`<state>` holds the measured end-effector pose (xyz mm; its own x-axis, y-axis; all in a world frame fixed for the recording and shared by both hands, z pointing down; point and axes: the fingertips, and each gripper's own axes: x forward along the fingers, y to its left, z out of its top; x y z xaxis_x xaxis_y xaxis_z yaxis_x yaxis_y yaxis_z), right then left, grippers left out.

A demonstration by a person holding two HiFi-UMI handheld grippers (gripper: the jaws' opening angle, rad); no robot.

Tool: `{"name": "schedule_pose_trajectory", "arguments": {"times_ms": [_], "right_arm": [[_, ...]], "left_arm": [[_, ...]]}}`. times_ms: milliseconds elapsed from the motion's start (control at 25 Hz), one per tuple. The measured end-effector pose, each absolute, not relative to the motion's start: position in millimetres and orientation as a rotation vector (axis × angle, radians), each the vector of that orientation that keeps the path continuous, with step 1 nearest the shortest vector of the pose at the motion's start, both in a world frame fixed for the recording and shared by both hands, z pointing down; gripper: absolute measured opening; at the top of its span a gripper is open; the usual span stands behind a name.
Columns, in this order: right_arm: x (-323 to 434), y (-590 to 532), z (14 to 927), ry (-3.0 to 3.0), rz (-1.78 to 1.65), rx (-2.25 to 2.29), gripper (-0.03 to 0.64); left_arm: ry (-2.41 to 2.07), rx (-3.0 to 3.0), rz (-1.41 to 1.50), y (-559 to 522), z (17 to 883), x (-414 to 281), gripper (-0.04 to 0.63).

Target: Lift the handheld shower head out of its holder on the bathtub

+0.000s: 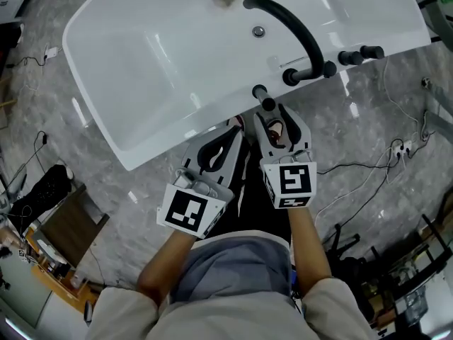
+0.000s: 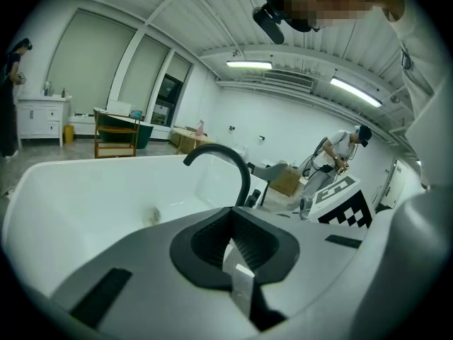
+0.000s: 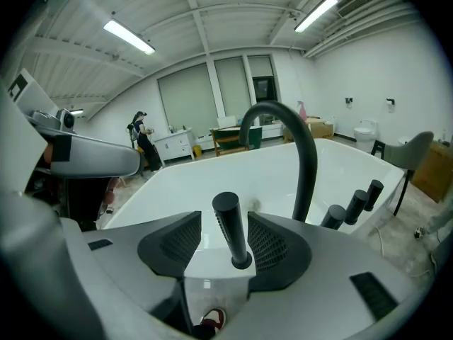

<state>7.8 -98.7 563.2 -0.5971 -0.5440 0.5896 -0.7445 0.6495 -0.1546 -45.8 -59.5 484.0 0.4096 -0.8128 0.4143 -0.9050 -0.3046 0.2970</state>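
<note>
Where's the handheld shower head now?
Right gripper view: the shower head stands upright on the bathtub rim, between the open jaws of the right gripper, curved black spout behind it.

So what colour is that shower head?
The handheld shower head is black, clearest in right gripper view.

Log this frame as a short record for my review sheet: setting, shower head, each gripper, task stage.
setting: white bathtub with a black spout and knobs on its rim
shower head: black handheld shower head, upright in its holder
right gripper: right gripper open, jaws either side of the shower head, pads not pressing
left gripper: left gripper shut, empty
task stage: not yet gripped or lifted
</note>
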Motion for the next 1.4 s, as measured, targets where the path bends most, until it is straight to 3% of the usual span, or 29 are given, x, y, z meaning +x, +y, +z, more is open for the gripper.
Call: {"name": "schedule_pose_trajectory", "arguments": {"times_ms": [1000, 1400], "right_arm": [[-14, -121, 683, -2.322, 0.465, 0.981, 0.196], [-11, -127, 694, -2.32, 0.423, 0.963, 0.15]], "left_arm": [[-1.421, 2.097, 0.273, -59, 567, -61, 0.005], [-1.415, 2.085, 0.264, -68, 576, -49, 0.005]]}}
